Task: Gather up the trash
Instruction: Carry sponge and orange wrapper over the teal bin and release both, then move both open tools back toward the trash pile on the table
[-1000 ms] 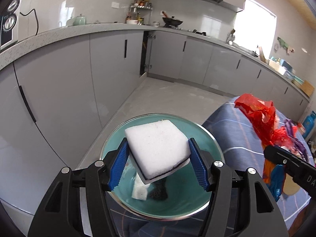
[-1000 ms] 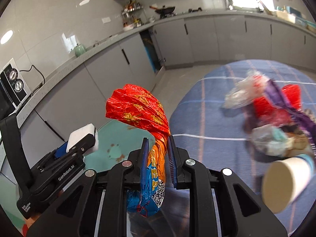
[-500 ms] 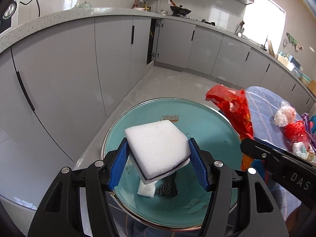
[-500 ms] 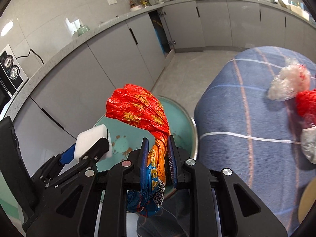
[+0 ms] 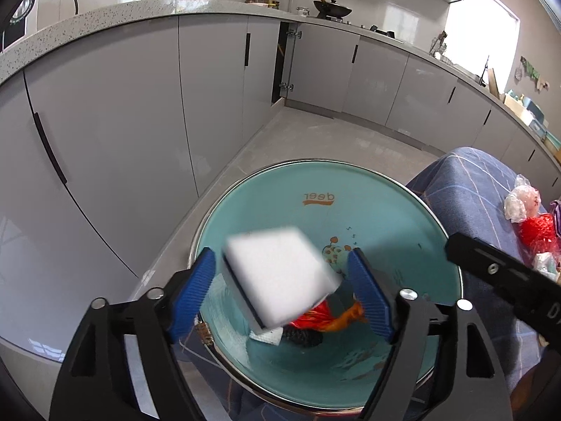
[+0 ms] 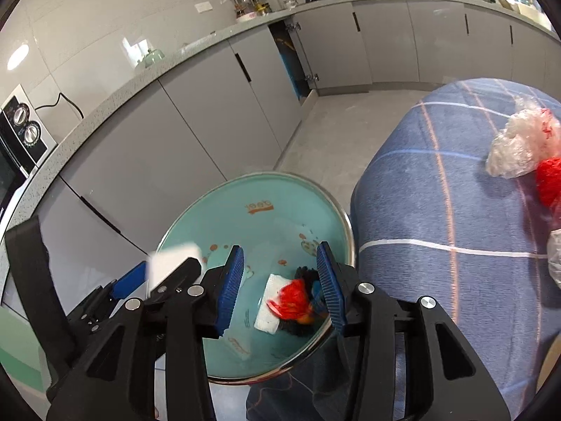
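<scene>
A teal trash bin (image 5: 354, 189) (image 6: 217, 217) stands on the floor beside the table. My left gripper (image 5: 285, 294) is open above it, and a white sponge (image 5: 280, 280), blurred, is between the jaws with gaps at both sides. It also shows in the right wrist view (image 6: 171, 263). My right gripper (image 6: 278, 286) is open and empty over the bin. The red-orange snack wrapper (image 6: 294, 301) (image 5: 315, 317) lies at the bin's bottom beside a white tissue (image 6: 268, 303) and a dark scrap (image 5: 303, 336).
The table with a blue checked cloth (image 6: 438, 210) holds a crumpled clear bag (image 6: 519, 151) and red wrappers (image 6: 548, 182) at the right. Grey kitchen cabinets (image 5: 140, 122) and a counter run behind the bin.
Both grippers opened. The red-orange wrapper fell from my right gripper into the bin. The white sponge has come loose from my left gripper's jaws and is blurred.
</scene>
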The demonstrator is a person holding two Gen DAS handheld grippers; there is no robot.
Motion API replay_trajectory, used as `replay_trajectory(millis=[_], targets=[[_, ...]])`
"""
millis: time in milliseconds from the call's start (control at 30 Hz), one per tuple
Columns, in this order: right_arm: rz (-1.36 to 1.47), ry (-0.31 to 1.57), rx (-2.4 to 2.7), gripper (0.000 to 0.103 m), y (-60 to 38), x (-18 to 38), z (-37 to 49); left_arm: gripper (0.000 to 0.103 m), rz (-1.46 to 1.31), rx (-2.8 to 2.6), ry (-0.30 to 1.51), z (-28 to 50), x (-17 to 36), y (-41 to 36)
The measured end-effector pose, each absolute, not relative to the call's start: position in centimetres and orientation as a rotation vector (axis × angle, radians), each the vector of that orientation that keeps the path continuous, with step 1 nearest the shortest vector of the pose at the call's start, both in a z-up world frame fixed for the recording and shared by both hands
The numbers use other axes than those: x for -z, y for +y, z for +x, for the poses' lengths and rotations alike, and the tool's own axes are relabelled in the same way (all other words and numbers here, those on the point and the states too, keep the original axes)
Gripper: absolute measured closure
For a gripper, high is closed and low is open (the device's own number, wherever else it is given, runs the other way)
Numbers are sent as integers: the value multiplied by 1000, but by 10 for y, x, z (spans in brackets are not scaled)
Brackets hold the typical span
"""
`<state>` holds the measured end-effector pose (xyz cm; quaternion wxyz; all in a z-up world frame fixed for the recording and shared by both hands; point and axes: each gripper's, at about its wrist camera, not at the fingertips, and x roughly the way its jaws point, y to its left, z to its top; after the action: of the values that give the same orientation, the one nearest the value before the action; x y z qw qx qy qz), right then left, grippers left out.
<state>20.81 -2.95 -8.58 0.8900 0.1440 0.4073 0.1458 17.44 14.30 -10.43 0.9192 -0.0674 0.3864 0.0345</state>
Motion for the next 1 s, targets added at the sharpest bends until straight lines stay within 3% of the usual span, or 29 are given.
replay_trajectory(millis=[400, 1000], targets=[[256, 758, -212, 59, -64, 63, 175, 20, -121, -26, 738, 159, 88, 121], [315, 656, -10, 59, -159, 41, 104, 21, -15, 218, 685, 120, 60, 24]])
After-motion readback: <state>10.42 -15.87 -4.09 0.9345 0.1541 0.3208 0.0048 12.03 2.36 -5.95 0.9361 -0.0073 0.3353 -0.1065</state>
